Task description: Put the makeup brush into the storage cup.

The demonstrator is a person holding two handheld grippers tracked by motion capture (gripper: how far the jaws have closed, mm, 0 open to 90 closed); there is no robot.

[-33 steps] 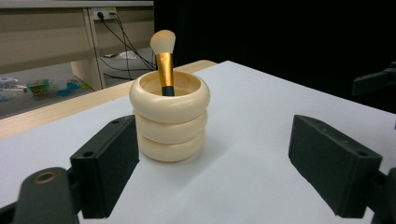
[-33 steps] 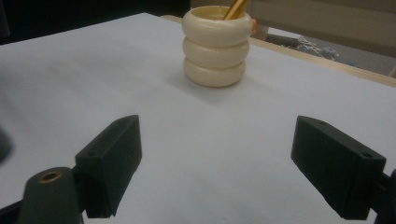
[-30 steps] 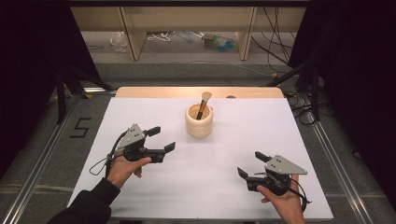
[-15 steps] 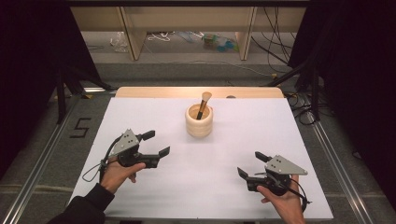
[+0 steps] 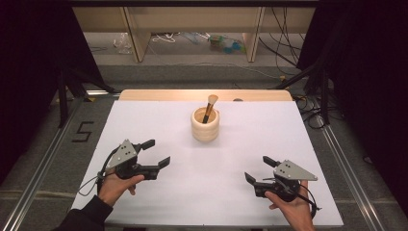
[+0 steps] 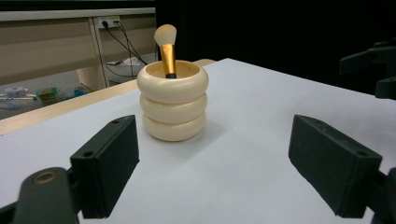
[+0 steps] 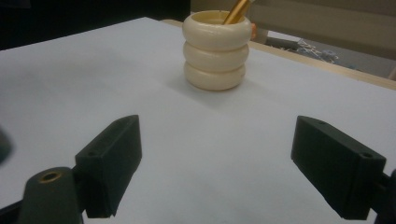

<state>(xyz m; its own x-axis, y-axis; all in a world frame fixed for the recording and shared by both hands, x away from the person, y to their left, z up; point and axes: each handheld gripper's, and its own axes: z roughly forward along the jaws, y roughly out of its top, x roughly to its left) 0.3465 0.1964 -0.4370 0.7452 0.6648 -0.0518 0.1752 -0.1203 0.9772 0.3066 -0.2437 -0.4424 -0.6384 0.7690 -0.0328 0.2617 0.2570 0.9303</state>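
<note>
A white worktop (image 5: pixel 159 120) sat in a dark room, with shelving and loose cables on the floor beyond its far edge. You held your left claw (image 5: pixel 156 153) low over the sheet, its jaws spread wide and gripping nothing. Your right claw (image 5: pixel 260 169) hovered the same way, jaws apart and empty. The cream ribbed holder (image 5: pixel 205 124) stood upright ahead of both claws, between them and well apart from each. A gold-handled makeup brush (image 5: pixel 210 107) leaned inside it, bristles up.
</note>
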